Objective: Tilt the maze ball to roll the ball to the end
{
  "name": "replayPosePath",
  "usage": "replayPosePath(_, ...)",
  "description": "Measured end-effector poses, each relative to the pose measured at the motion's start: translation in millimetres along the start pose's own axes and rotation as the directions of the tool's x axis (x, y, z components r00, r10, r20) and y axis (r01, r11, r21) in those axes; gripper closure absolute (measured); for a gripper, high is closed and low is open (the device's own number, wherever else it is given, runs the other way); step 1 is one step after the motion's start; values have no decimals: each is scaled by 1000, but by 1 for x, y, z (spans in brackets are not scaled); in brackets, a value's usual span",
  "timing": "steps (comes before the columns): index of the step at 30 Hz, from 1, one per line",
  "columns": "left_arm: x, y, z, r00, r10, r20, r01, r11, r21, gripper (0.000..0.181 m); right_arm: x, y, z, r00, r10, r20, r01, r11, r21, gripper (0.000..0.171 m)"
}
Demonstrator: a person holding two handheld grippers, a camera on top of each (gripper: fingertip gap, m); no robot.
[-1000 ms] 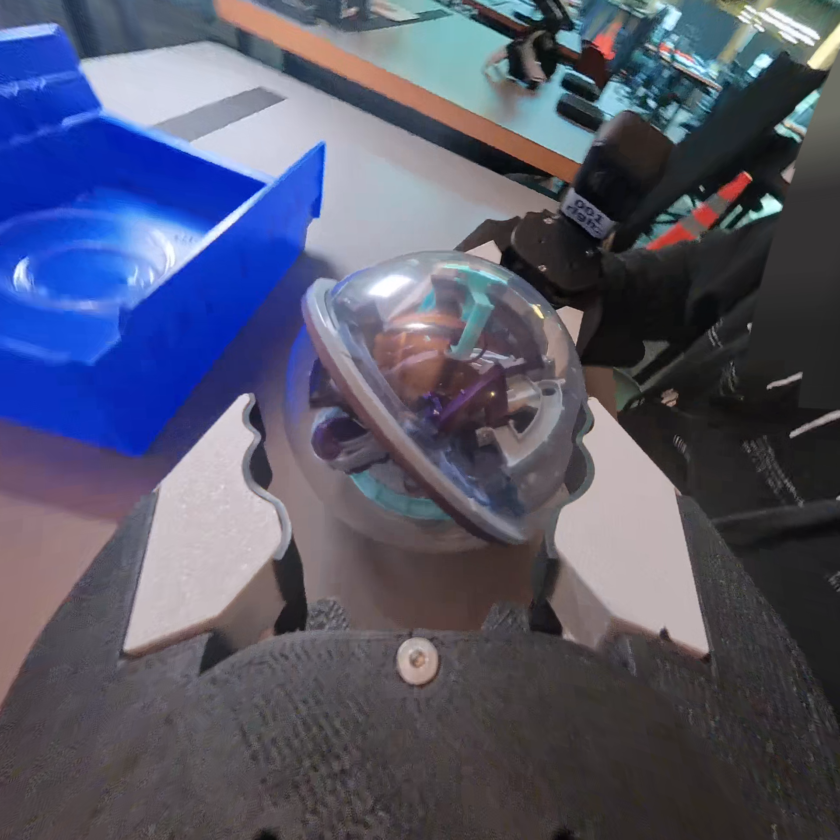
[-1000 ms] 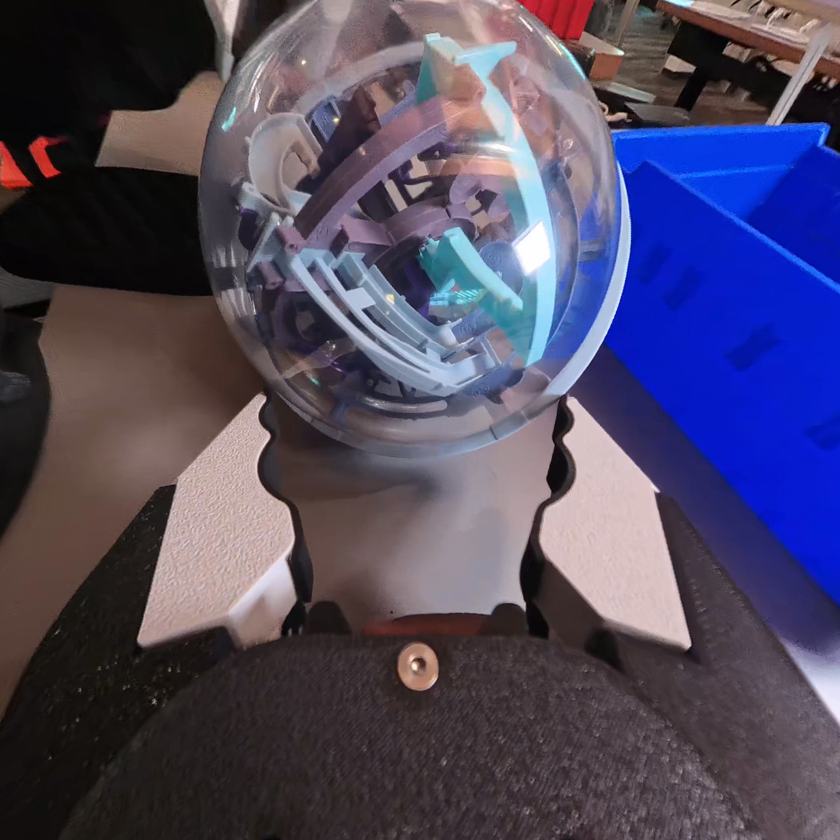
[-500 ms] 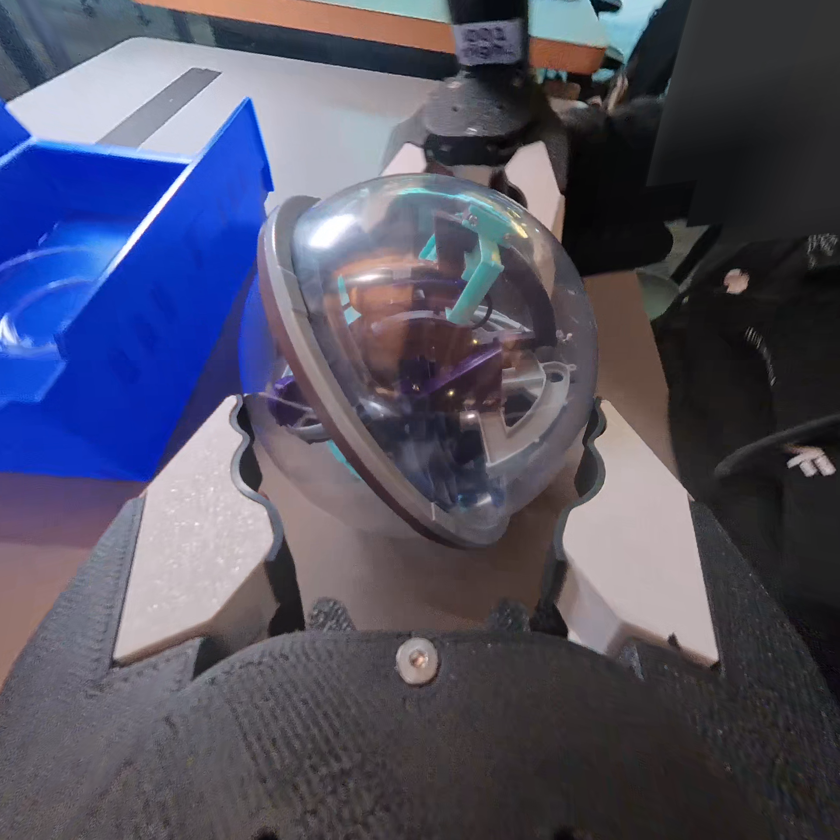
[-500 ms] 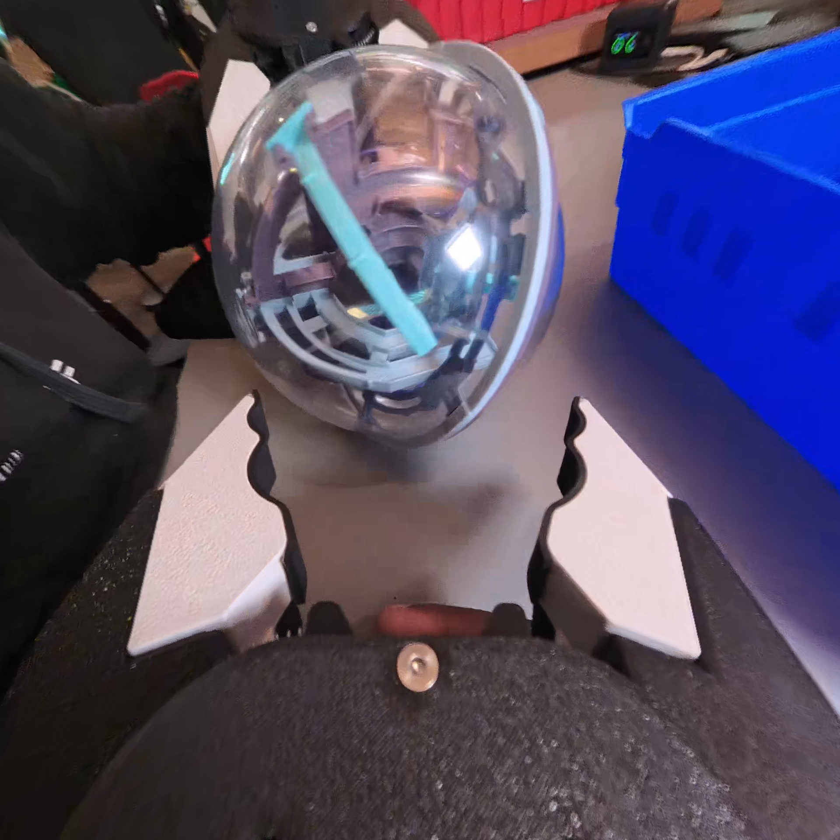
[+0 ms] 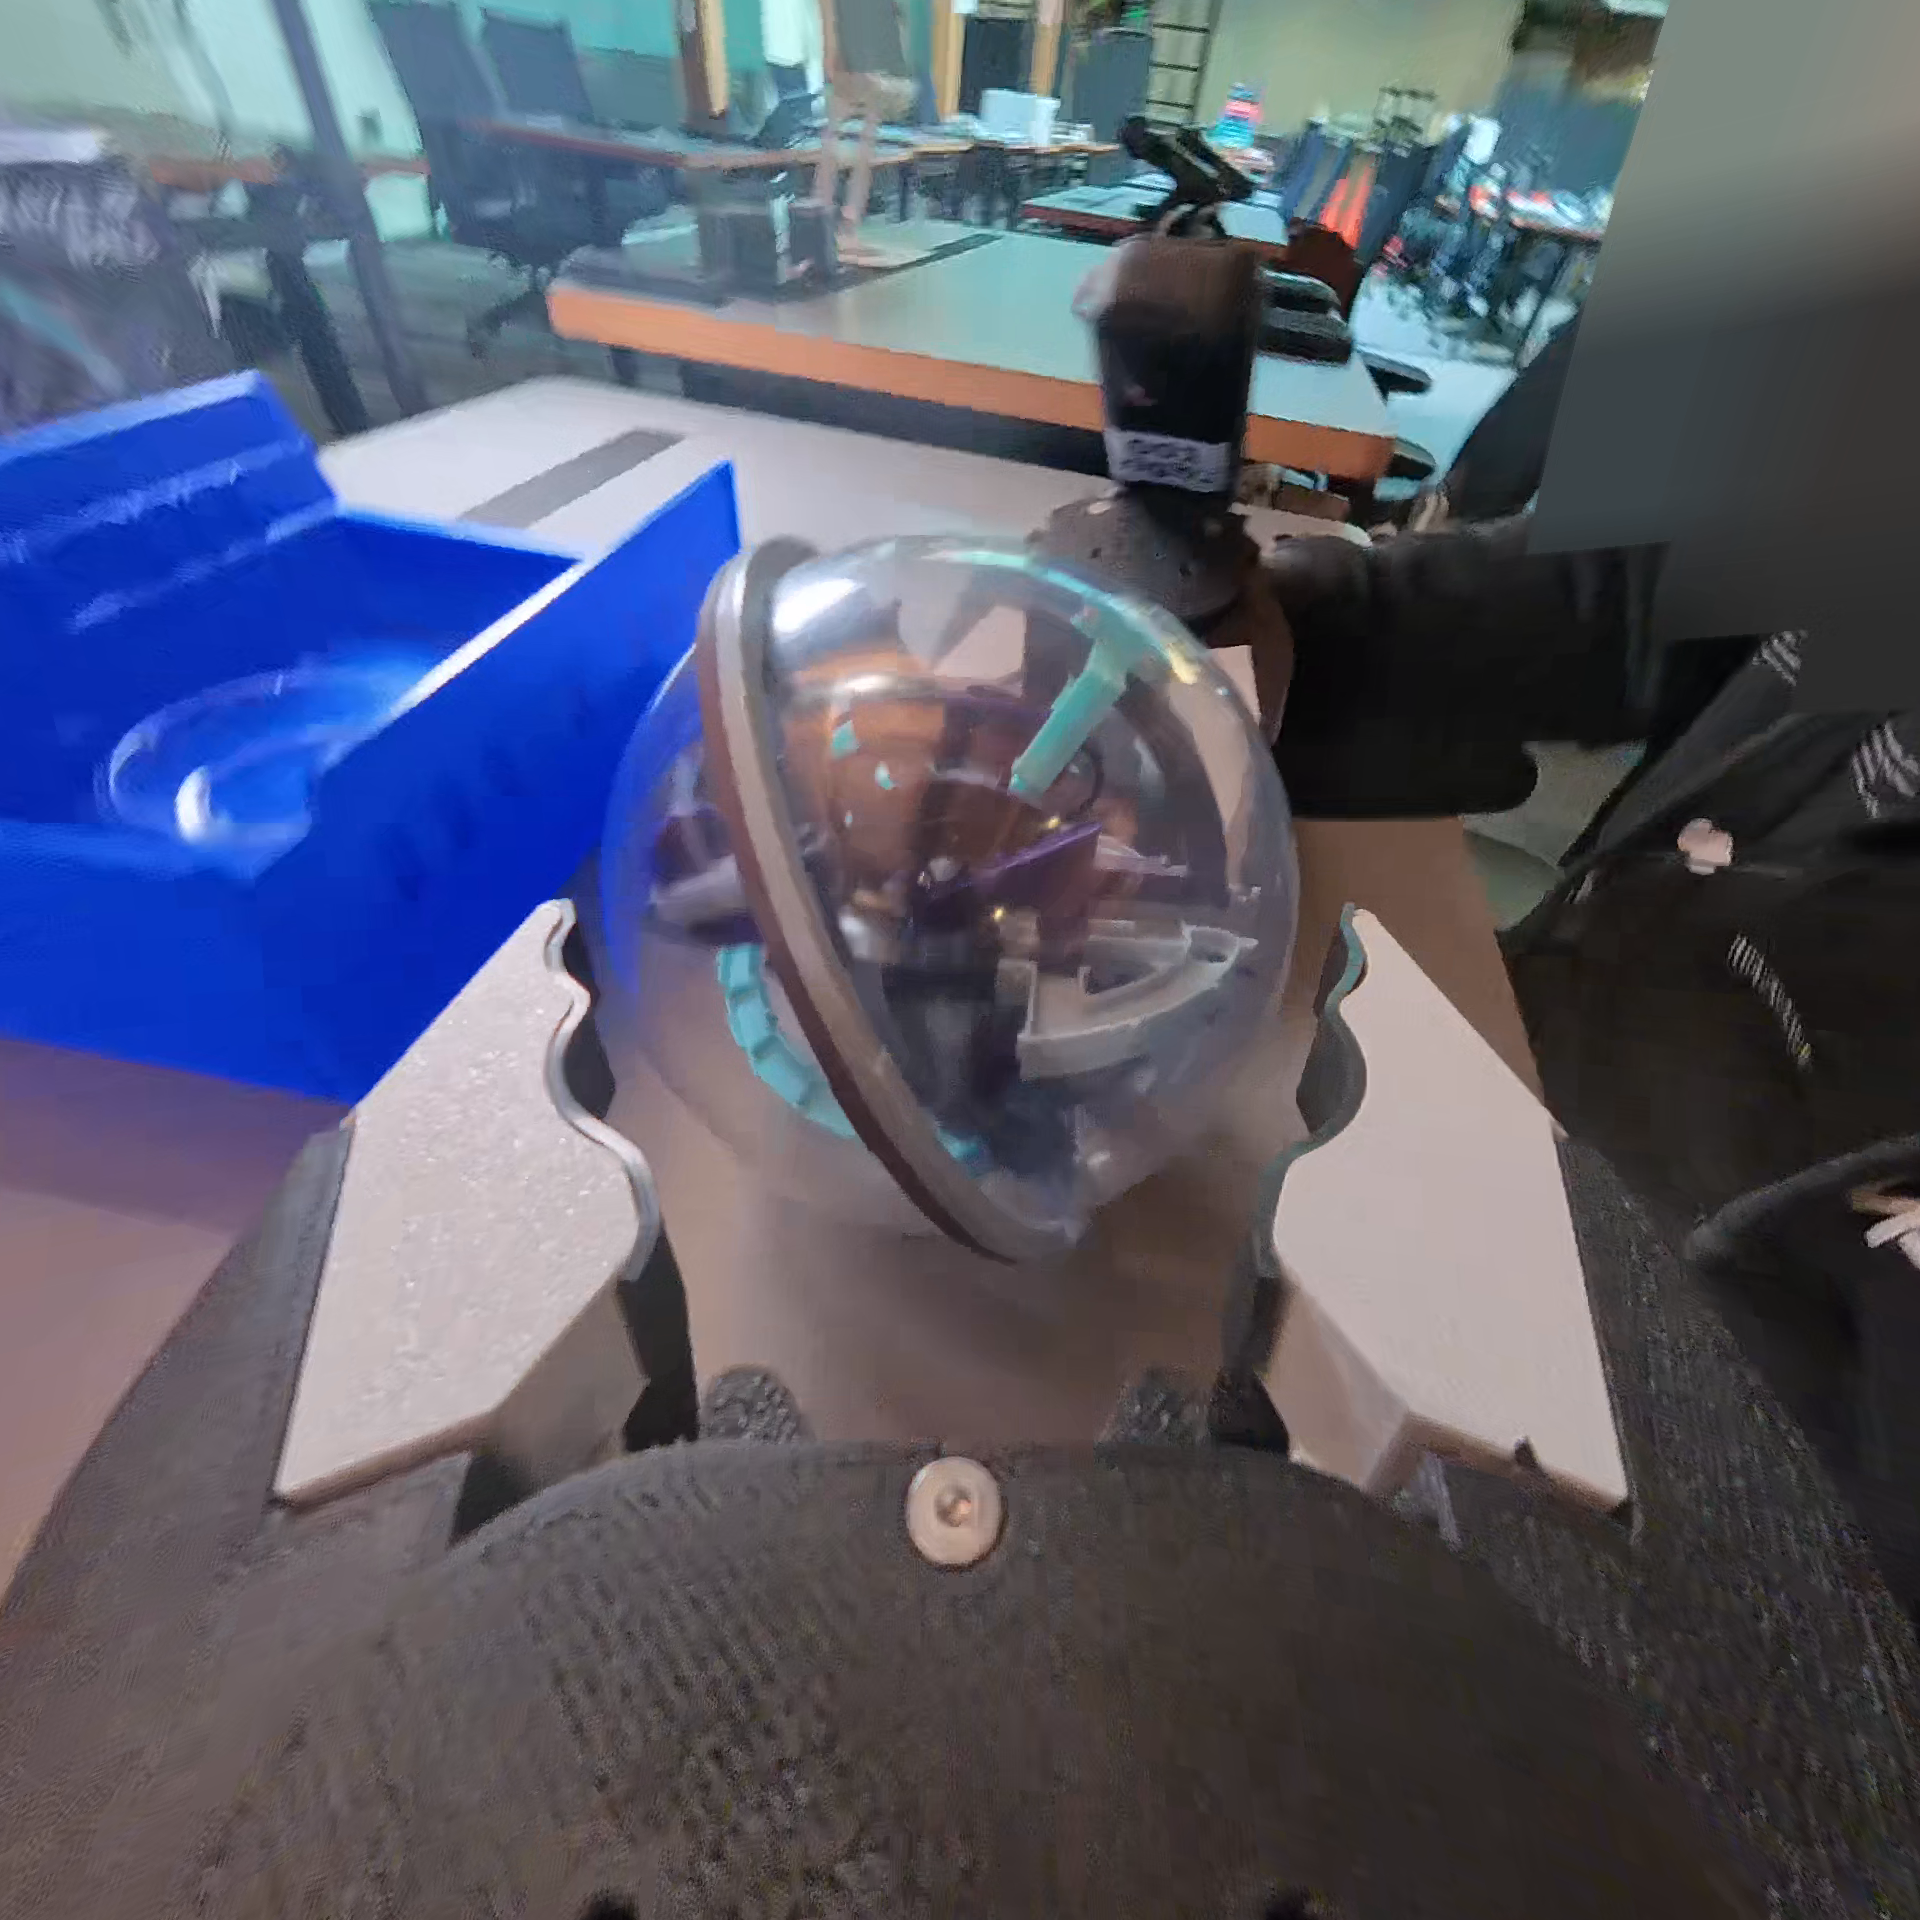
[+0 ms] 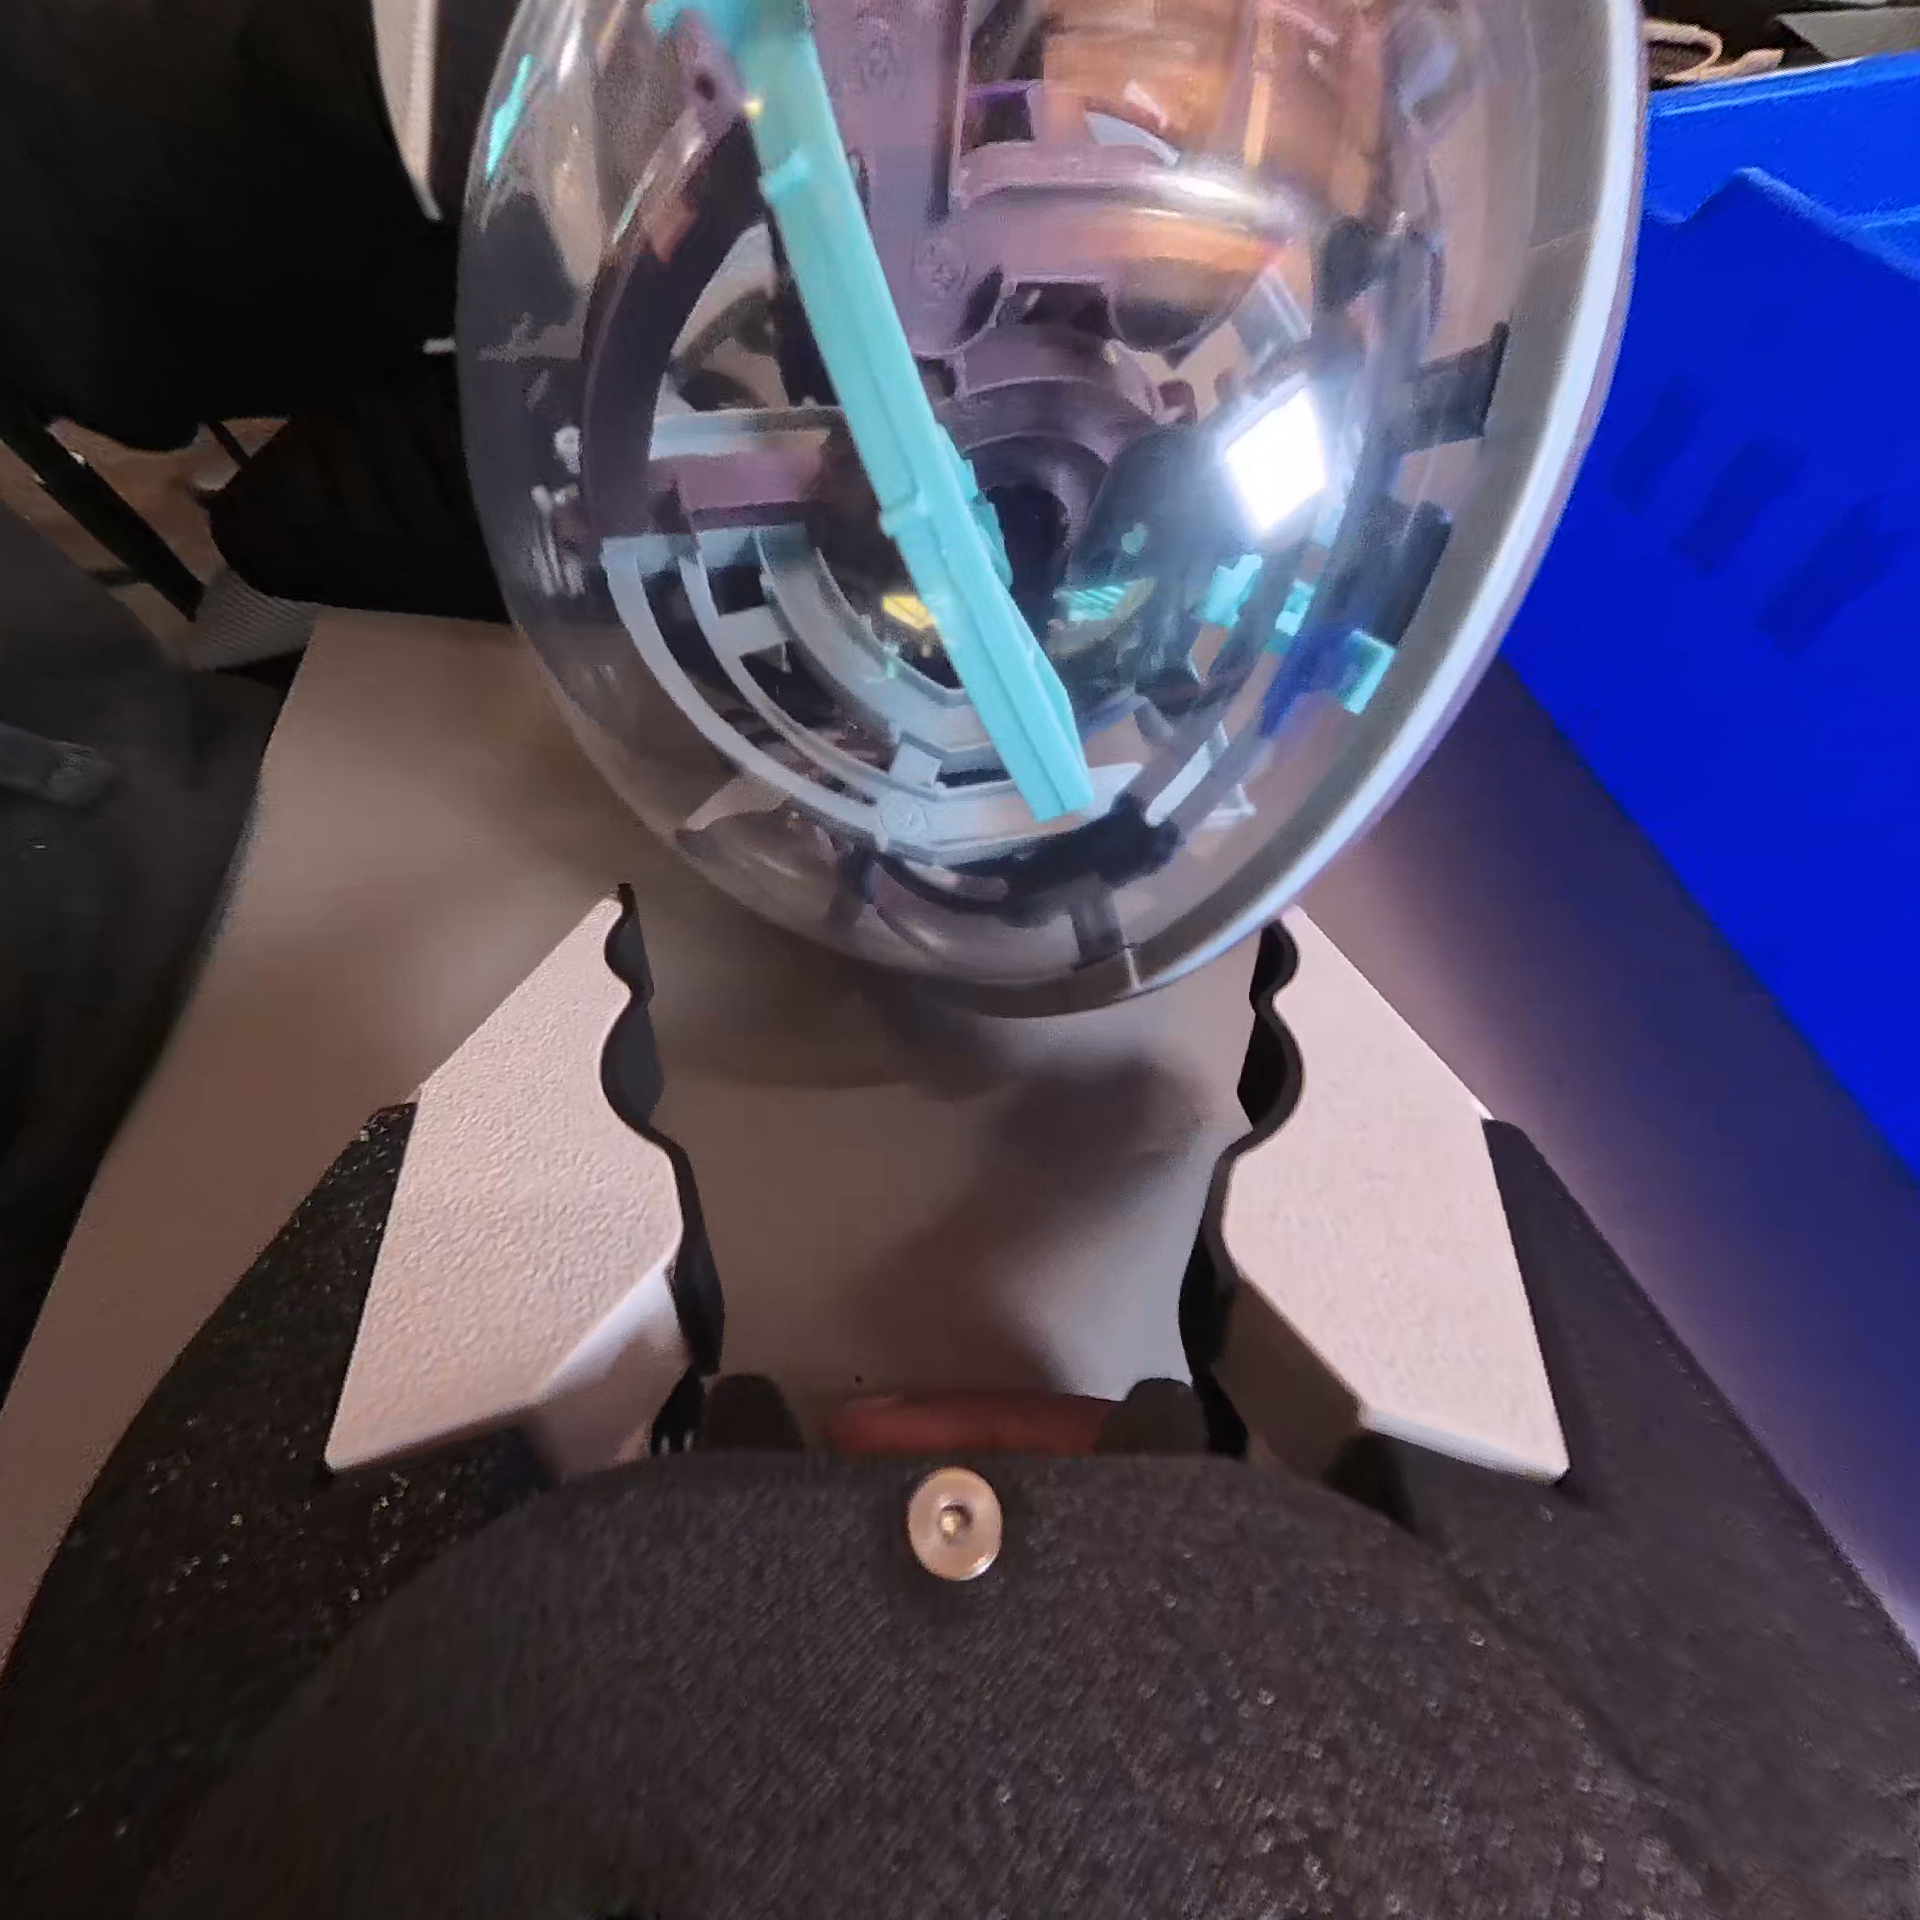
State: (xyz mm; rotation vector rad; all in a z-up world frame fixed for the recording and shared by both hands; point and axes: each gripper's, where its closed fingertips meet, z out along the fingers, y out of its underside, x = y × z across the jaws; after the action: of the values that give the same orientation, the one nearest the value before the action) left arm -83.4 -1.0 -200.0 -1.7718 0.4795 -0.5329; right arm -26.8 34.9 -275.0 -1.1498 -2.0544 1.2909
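Note:
The maze ball is a clear sphere with teal, purple, grey and orange tracks inside and a grey seam ring tilted to the left. My left gripper is shut on it, one white finger on each side, and holds it above the tan table. My right gripper is open; the maze ball fills the view just past its fingertips and is wider than their gap. The right gripper also shows behind the sphere in the left wrist view, held by a black-gloved hand. I cannot make out the small ball inside.
A blue bin with a clear round stand inside sits left of the sphere; its wall is on the right in the right wrist view. A person in dark clothing is at the table edge. Desks and chairs stand behind.
The sphere has been turned and tilted in my left gripper. My right gripper has moved back in close to it, so it looms larger there than half a second ago.

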Motion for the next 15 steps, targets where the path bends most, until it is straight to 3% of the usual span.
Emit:
replayPosePath(2, -11, 16, -4, 989, -139, 47, 141, 989, -33, 43, 0, -1, 0, 1000, -13, -14, 13, 1000, 3, 59)
replayPosePath(5, -8, 25, 4, 960, -279, 6, 279, 960, -31, 46, 1, -4, 2, 999, -23, -32, 23, 1000, 13, 61)
replayPosePath(11, -5, 28, 10, 996, -94, 1, 94, 992, -80, 43, 1, -10, -4, 999, 35, -13, -34, 998, 47, 58)
replayPosePath(15, -2, 24, 14, 1000, -19, -18, 17, 996, -92, 45, 15, -20, -16, 995, 88, -55, -83, 993, 85, 43)
